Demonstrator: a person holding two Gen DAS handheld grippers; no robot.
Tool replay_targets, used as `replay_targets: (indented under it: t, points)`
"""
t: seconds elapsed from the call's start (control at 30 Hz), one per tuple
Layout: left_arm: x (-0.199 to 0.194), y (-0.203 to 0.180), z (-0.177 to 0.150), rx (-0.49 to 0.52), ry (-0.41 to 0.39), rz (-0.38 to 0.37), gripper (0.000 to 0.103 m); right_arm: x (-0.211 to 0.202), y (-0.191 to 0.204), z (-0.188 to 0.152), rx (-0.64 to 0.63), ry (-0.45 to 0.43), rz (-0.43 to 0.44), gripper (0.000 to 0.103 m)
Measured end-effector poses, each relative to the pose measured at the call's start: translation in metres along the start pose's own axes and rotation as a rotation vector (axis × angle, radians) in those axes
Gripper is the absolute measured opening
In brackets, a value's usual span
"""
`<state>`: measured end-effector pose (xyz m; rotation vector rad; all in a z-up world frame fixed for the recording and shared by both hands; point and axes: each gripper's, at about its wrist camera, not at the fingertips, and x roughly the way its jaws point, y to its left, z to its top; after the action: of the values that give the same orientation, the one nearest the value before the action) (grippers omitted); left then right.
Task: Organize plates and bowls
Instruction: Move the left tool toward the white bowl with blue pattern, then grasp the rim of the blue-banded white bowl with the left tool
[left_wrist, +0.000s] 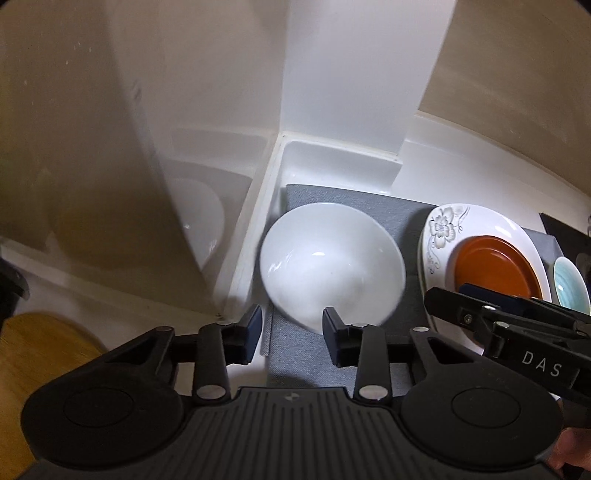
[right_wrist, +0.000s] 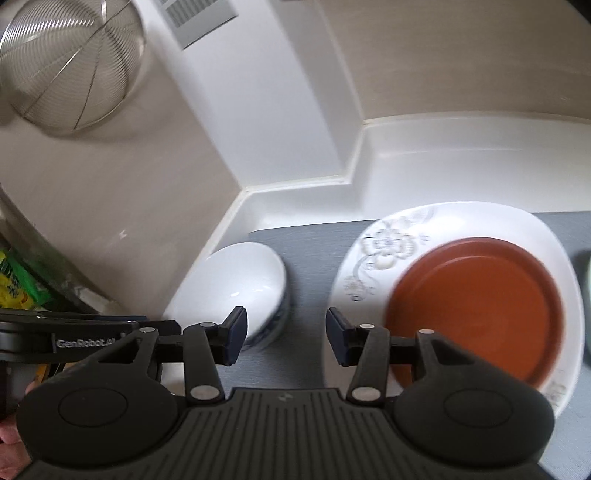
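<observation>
A white bowl (left_wrist: 328, 262) with a blue pattern outside sits on a grey mat (left_wrist: 354, 206) in the counter corner; it also shows in the right wrist view (right_wrist: 240, 284). My left gripper (left_wrist: 292, 325) is open and empty just in front of it. To the right a white flowered plate (left_wrist: 443, 225) carries an orange-brown plate (left_wrist: 495, 266); both show in the right wrist view, flowered plate (right_wrist: 388, 243) and orange-brown plate (right_wrist: 476, 306). My right gripper (right_wrist: 286, 336) is open and empty, between the bowl and the plates.
A pale teal bowl (left_wrist: 570, 284) sits right of the plates. White walls and a raised ledge (left_wrist: 332, 155) close the corner behind. A metal strainer (right_wrist: 70, 62) hangs at upper left. A wooden board (left_wrist: 40, 350) lies at the left.
</observation>
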<state>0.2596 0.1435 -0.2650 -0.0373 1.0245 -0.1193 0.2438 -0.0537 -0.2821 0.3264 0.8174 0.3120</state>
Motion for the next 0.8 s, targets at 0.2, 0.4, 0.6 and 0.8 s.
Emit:
replay_targets:
  t: [0.2, 0.4, 0.6, 0.8]
  points:
    - [0.014, 0.024, -0.009, -0.106, -0.004, -0.051, 0.036, 0.022, 0.002, 0.002, 0.065, 0.077, 0.022, 0.053]
    - [0.021, 0.028, -0.007, -0.161, -0.004, -0.092, 0.037, 0.043, 0.008, 0.004, 0.039, 0.118, 0.022, 0.051]
    - [0.031, 0.026, -0.01, -0.177, 0.036, -0.126, 0.022, 0.059, 0.007, 0.006, 0.041, 0.16, 0.061, 0.024]
    - [0.023, 0.03, -0.024, -0.205, 0.125, -0.204, 0.021, 0.04, 0.004, -0.003, 0.05, 0.201, 0.049, 0.023]
